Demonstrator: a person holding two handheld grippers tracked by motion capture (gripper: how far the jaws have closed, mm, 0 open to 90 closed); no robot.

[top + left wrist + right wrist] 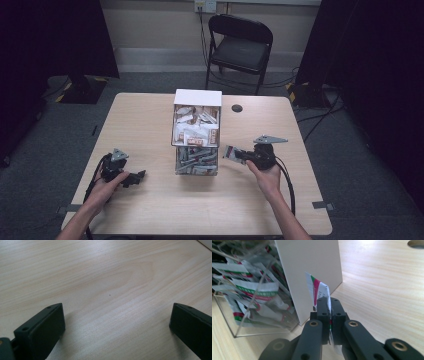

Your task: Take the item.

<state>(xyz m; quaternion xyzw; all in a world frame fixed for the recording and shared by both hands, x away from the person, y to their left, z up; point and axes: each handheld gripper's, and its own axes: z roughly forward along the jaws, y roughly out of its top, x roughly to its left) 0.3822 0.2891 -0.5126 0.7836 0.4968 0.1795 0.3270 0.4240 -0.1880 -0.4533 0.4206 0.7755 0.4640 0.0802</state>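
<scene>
White paper with green and red print marks the small sachet [319,288] that we pinch edge-on in our right gripper [329,303], its jaws clamped tight on it just beside the clear acrylic two-tier dispenser box [196,134] at the middle of the pale wooden table [150,200]. The box's lower clear bin [249,302] is crowded with like sachets. We judge this to be the carrying step, the sachet either just drawn from the box or headed into it; we cannot tell which. Our left gripper [131,178] rests low over bare wood, jaws spread wide and holding nothing. Next we need a steady pinch and a clear path past the box wall.
</scene>
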